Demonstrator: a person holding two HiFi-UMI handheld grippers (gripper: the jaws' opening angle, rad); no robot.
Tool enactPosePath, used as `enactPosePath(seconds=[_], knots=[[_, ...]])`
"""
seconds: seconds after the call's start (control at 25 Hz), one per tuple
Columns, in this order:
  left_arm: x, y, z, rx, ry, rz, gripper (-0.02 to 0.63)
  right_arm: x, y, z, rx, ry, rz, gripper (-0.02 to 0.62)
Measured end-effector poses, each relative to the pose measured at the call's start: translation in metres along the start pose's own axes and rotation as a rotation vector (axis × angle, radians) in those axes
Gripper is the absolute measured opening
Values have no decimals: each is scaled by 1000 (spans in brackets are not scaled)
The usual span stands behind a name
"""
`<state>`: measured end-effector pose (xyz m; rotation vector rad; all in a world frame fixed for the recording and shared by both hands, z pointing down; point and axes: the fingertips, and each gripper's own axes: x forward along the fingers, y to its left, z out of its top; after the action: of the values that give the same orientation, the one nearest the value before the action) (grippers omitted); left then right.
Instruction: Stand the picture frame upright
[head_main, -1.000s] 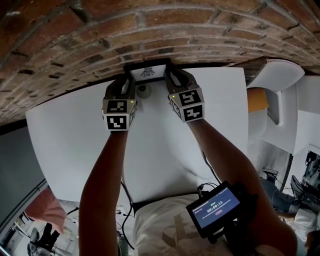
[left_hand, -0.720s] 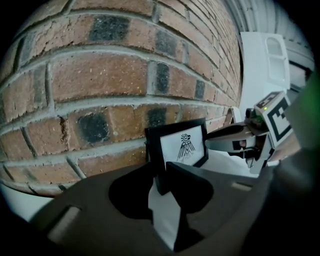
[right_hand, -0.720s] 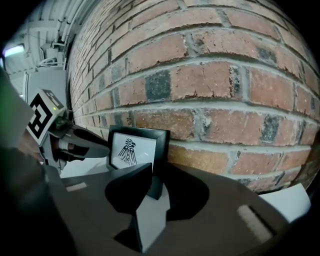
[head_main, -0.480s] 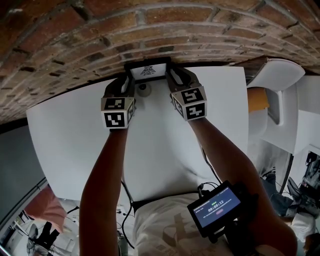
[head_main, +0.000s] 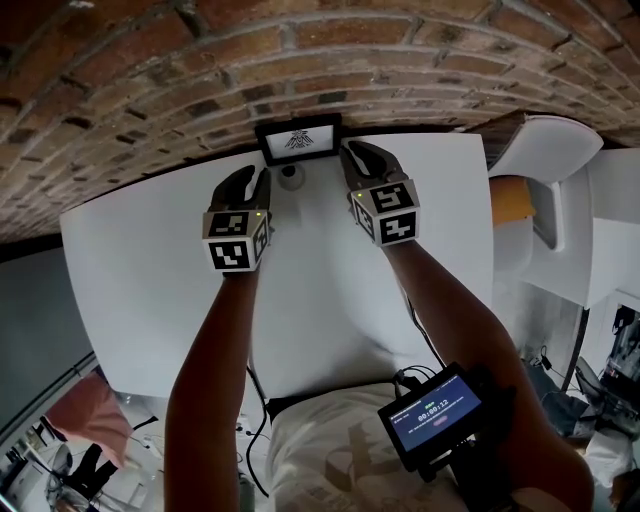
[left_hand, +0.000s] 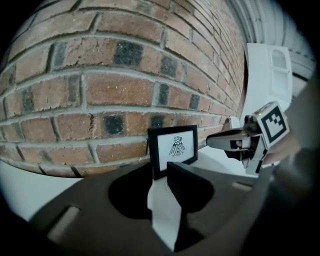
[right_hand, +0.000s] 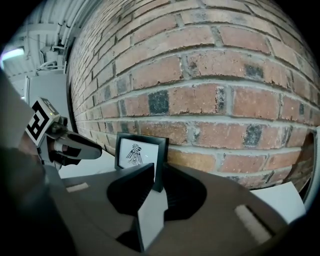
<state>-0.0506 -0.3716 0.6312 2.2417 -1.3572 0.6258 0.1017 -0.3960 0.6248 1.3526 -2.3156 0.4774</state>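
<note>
Against the brick wall (head_main: 150, 80), at the far edge of the white table (head_main: 150, 270): one picture frame (head_main: 297, 140), upright, bird-like emblem facing out. Two grippers, one on each side of it. Left gripper (head_main: 255, 180) near the frame's lower left, jaws apart after just opening, only bare table between them. Right gripper (head_main: 358, 155) just beside the frame's right edge, jaws just been closing yet apart, gripping nothing. Both forearms stretched forward, grippers angled down
</note>
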Motion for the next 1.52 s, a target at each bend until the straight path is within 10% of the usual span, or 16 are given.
enactPosePath(seconds=[1.52], knots=[[-222,-112,-74,-120,-127,-96,5,-218,100,-24,-32,-89,109,8]])
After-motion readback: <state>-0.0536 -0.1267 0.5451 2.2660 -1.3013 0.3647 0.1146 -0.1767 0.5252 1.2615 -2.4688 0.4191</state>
